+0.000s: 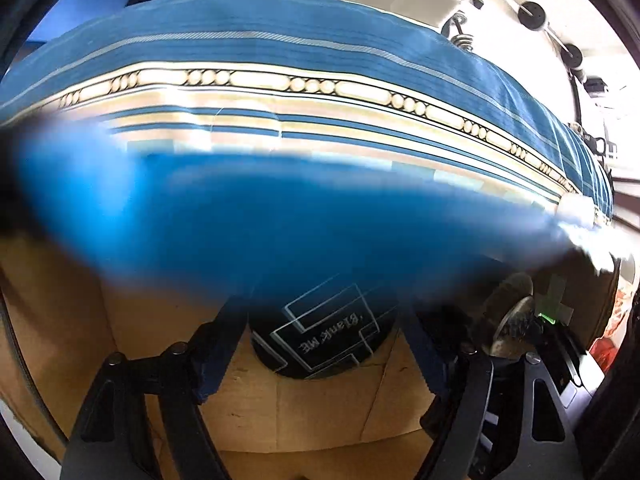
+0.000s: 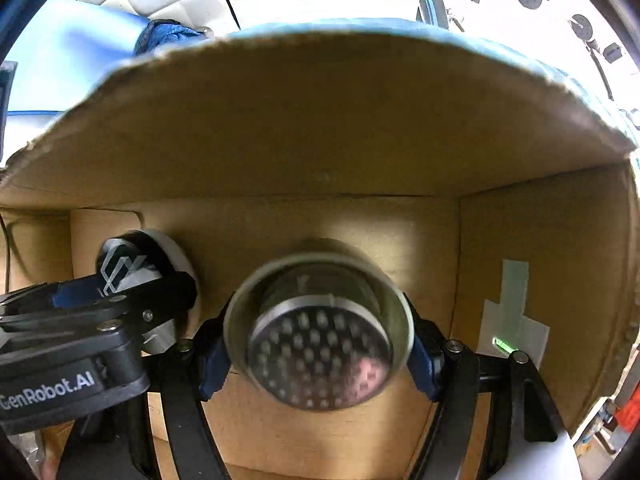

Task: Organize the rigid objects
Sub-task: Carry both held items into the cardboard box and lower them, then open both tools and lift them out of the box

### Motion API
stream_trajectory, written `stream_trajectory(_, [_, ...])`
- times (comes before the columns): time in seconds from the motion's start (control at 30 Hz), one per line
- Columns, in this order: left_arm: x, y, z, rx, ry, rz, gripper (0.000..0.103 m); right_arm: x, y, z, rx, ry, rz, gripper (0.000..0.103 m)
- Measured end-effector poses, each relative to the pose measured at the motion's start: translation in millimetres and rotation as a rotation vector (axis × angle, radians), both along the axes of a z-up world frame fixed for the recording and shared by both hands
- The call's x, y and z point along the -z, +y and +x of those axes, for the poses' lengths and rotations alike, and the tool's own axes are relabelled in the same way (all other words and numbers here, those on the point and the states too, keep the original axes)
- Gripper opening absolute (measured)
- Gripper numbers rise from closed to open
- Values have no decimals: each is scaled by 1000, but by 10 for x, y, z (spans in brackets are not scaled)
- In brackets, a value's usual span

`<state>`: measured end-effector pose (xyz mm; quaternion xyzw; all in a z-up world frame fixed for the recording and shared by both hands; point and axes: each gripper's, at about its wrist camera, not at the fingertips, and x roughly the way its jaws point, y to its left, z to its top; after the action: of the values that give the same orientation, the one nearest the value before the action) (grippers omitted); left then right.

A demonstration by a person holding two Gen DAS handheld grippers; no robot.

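A cardboard box [image 2: 320, 152] fills most of both views, its torn flap arching across the upper half of the right wrist view and its floor showing low in the left one. Behind it, across the top of the left wrist view, lies a bed with a blue striped cover [image 1: 280, 60]. A blurred blue shape crosses the middle of that frame; what it is cannot be told.

At lower centre of the right wrist view, the right tongs [image 2: 320, 344] are clamped on a metal strainer cup [image 2: 320, 332], its perforated face towards the camera, inside the box. It looks stiff and light, probably smooth and prone to slip, so the rim-side hold across its width seems sound.

At lower centre of the left wrist view, the left tongs [image 1: 320, 332] hold a black round tin [image 1: 324, 328] with white printed lettering, narrowly gripped at its sides, low inside the box. It reads as rigid and not fragile. Both tongs point forward into the box, side by side, the left one appearing at the lower left of the right wrist view.
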<state>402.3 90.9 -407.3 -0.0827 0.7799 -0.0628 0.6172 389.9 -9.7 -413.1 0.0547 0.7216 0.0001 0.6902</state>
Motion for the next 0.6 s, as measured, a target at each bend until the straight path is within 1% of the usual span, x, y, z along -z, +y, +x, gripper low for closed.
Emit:
stream_trajectory(0.13, [-101, 73, -54, -29, -12, -17, 78, -86, 11, -28, 0, -8, -2, 79])
stream_trajectory(0.17, [-141, 82, -71, -28, -22, -15, 81, -118, 24, -45, -5, -9, -4, 79])
stream_trajectory(0.2, [-197, 97, -97, -27, -35, -11, 87, -149, 54, -71, -8, -8, -5, 80])
stream_trajectory(0.23, [-240, 105, -117, -25, -47, -6, 90, -175, 66, -97, -12, -9, -4, 82])
stream_trajectory(0.27, [-285, 116, -140, -22, -59, 6, 91, -210, 93, -101, -12, -10, -6, 82])
stream_trajectory(0.33, [-385, 139, -202, -10, -87, 36, 99, -290, 91, -106, -11, -15, -3, 86])
stream_trajectory(0.4, [-470, 162, -260, 0, -109, 56, 102, -378, 94, -133, -16, -24, 8, 89])
stream_trajectory(0.43, [-510, 171, -290, 7, -118, 67, 103, -415, 60, -168, -19, -29, 8, 94])
stream_trajectory(0.5, [-592, 188, -365, 17, -140, 86, 103, -468, 65, -209, -25, -38, 6, 97])
stream_trajectory(0.57, [-656, 231, -422, 20, -150, 88, 103, -528, 99, -262, -27, -43, 6, 99])
stream_trajectory(0.6, [-676, 230, -462, 19, -153, 89, 103, -552, 111, -295, -28, -44, 7, 101])
